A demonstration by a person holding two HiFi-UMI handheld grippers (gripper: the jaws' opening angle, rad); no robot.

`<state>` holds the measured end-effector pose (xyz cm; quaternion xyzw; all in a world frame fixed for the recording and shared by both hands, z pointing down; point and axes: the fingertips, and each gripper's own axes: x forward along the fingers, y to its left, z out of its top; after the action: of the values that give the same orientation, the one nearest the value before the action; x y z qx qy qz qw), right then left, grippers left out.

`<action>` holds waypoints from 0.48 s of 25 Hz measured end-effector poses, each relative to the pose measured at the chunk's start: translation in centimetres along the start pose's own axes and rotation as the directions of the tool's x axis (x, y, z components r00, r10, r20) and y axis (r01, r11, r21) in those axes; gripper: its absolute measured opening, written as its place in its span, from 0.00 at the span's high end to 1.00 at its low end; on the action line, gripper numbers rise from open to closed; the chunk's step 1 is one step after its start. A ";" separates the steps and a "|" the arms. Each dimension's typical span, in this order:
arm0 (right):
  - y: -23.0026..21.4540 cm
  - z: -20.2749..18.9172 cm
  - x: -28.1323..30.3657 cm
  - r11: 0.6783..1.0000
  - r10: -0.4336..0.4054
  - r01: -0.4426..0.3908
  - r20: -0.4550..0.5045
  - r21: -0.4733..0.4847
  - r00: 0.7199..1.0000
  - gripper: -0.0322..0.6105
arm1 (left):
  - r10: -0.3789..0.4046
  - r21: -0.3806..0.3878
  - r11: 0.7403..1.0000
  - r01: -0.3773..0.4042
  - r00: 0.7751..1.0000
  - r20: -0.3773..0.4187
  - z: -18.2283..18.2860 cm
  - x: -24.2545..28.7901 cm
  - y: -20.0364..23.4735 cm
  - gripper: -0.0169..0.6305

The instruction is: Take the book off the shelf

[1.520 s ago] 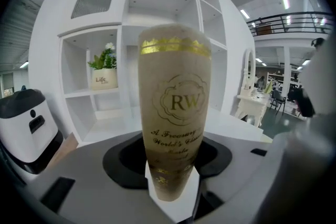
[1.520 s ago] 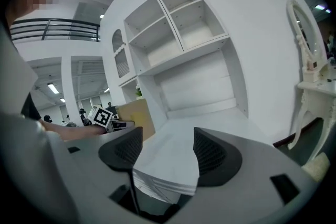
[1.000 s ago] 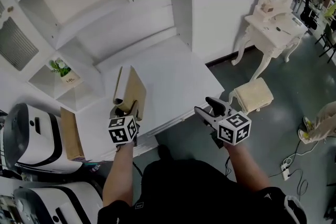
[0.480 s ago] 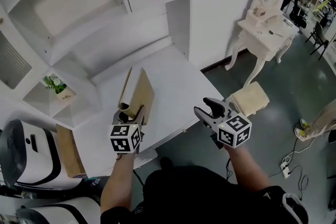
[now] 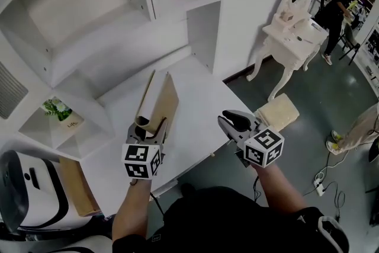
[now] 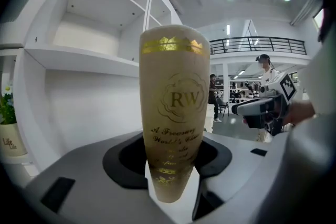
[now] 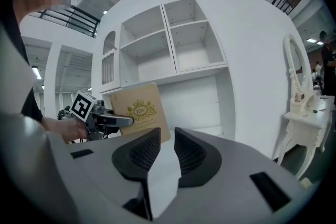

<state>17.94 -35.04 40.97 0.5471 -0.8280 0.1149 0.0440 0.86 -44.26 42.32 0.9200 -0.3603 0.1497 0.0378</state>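
Book (image 5: 159, 105), tan with gold print on its cover, is pinched at its lower end by the left gripper (image 5: 147, 131) just left of the head view's centre. It is held upright above the white desk top (image 5: 198, 105), in front of the white shelf unit (image 5: 95, 21), whose open compartments fill the upper left of the frame. Whether the book's lower edge touches the desk cannot be made out. In the left gripper view the book (image 6: 172, 113) is seen standing between the two jaws, which are spread to its thickness and pressed on it, its spine filling the middle of the frame.

The right gripper (image 5: 230, 121) is held right of centre in the head view, over the desk's front edge and well apart from the book. In the right gripper view its jaws are closing, only a narrow gap is left, and nothing is seen between them (image 7: 163, 136); the book (image 7: 140, 110) and the left gripper (image 7: 102, 119) appear at centre left.

A small potted plant (image 5: 56, 108) is set in a low compartment at left. A white dressing table (image 5: 293, 32) and a cream stool (image 5: 278, 112) are seen at right.
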 end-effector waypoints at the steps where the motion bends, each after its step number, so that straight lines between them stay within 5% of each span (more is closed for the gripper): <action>1: 0.1 0.2 0.3 1.000 -0.007 0.007 0.002 0.003 1.000 0.81 | -0.014 -0.001 1.000 0.014 1.000 0.007 0.1 0.1 0.2 0.64; 8: 0.0 1.6 1.6 0.996 -0.067 0.065 0.045 0.053 0.997 0.90 | -0.047 -0.017 0.999 0.048 0.998 0.052 1.1 0.5 2.0 0.64; 12: 0.7 2.4 2.3 1.000 -0.019 0.016 0.078 0.027 0.997 0.92 | -0.045 -0.019 0.999 0.046 0.997 0.062 1.5 1.0 2.3 0.64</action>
<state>16.49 -37.35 39.01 0.5589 -0.8227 0.1040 0.0055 0.37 -46.83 41.10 0.9317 -0.3417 0.1165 0.0393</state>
